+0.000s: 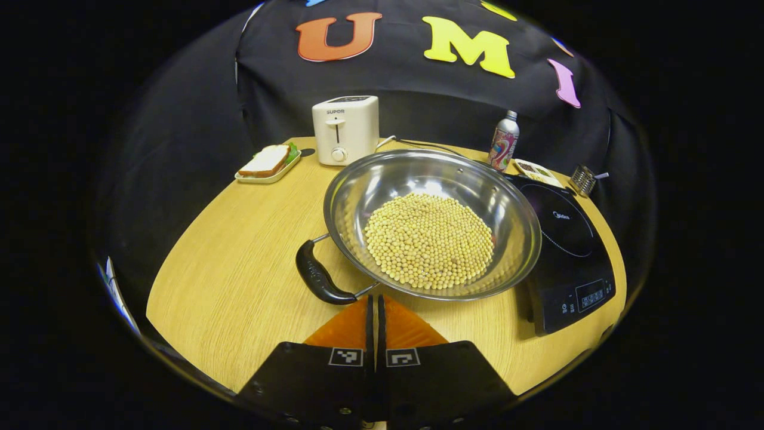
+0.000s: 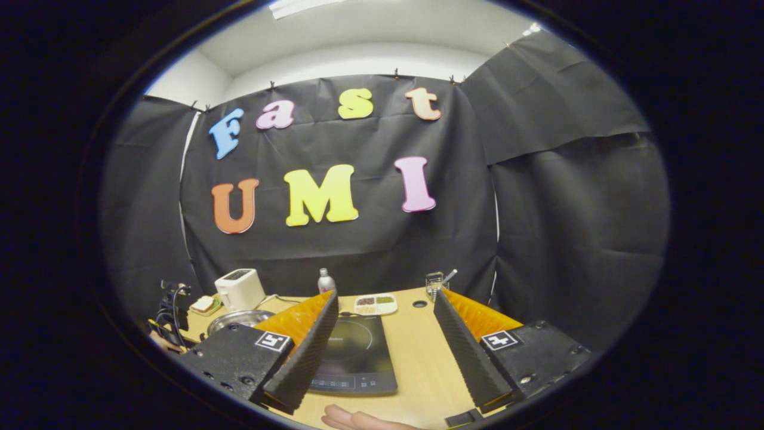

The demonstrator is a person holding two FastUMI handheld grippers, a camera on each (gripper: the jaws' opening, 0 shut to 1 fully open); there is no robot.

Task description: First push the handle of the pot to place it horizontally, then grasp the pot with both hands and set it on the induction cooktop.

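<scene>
A steel pot (image 1: 430, 224) holding yellow beans (image 1: 428, 240) stands on the wooden table (image 1: 233, 269), its right rim overlapping the black induction cooktop (image 1: 567, 251). The pot's black handle (image 1: 316, 276) points toward the near left. My left gripper (image 1: 375, 303) is shut with nothing in it, its tips just right of the handle's near end and close to the pot's rim. In the right gripper view my right gripper (image 2: 385, 301) is open and held above the table, with the cooktop (image 2: 353, 352) below its left finger and the pot (image 2: 234, 319) at the far left.
A white toaster (image 1: 346, 128), a sandwich on a tray (image 1: 267, 162), a metal bottle (image 1: 504, 140), a small dish (image 1: 537, 172) and a grater (image 1: 584, 178) line the table's back. A hand (image 2: 358, 420) shows at the near edge in the right gripper view.
</scene>
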